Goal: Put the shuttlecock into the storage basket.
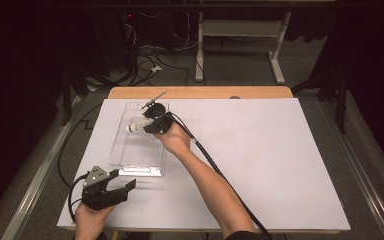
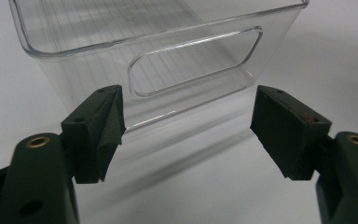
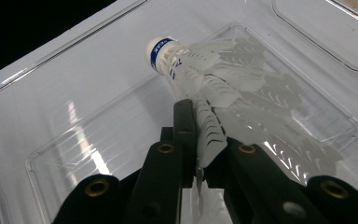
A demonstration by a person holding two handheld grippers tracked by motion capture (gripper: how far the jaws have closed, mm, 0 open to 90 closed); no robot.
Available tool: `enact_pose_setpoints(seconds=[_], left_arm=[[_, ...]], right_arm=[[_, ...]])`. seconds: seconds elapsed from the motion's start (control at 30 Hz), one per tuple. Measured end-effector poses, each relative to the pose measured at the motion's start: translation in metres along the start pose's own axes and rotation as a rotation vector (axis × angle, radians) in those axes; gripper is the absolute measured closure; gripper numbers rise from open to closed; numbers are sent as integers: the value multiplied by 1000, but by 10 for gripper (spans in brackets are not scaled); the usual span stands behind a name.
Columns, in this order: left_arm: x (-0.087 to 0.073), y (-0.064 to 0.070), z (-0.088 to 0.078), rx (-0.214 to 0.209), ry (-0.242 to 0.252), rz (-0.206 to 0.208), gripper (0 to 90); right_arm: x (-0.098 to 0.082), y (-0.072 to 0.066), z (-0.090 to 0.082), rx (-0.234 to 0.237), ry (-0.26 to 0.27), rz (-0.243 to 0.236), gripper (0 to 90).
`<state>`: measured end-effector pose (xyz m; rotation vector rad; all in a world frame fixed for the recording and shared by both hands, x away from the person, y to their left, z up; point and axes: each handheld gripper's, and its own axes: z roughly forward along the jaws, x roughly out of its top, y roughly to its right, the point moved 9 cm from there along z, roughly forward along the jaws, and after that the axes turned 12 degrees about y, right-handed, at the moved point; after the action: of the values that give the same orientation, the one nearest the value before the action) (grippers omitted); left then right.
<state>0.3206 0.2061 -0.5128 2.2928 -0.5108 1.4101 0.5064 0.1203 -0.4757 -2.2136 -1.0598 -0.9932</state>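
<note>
Mostly white feathered shuttlecock (image 3: 200, 74), blue-banded cork.

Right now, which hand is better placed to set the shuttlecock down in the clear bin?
The right. Its gripper is already shut on the shuttlecock by the feathers, over the clear plastic bin. The left gripper sits open and empty on the table outside the bin's near end.

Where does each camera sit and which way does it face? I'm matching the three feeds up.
High view: above the person's side, looking forward and down at the table; both forearms, left gripper and right gripper show.
Left gripper view: on the left gripper, facing the clear bin; open jaws.
Right gripper view: on the right gripper, over the bin, jaws pinching a shuttlecock.
Shared: all show the bin.
</note>
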Motion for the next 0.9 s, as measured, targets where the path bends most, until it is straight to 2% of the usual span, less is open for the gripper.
enact_pose_setpoints(seconds=[0.2, 0.27, 0.57, 0.63, 0.77, 0.9], left_arm=[[0, 1, 1, 0, 2, -3, 267], [0, 1, 1, -4, -2, 2, 267], [0, 1, 1, -5, -4, 3, 267], [0, 1, 1, -6, -4, 1, 267], [0, 2, 1, -6, -5, 2, 267], [0, 2, 1, -6, -4, 3, 267]], right_arm=[[1, -4, 4, 2, -15, -6, 865], [0, -4, 6, 0, -18, -28, 864], [-4, -6, 10, -7, -43, -27, 854], [-4, -5, 11, -14, -44, -46, 852], [-4, -6, 11, -17, -53, -55, 848], [-4, -8, 12, -18, -61, -48, 830]])
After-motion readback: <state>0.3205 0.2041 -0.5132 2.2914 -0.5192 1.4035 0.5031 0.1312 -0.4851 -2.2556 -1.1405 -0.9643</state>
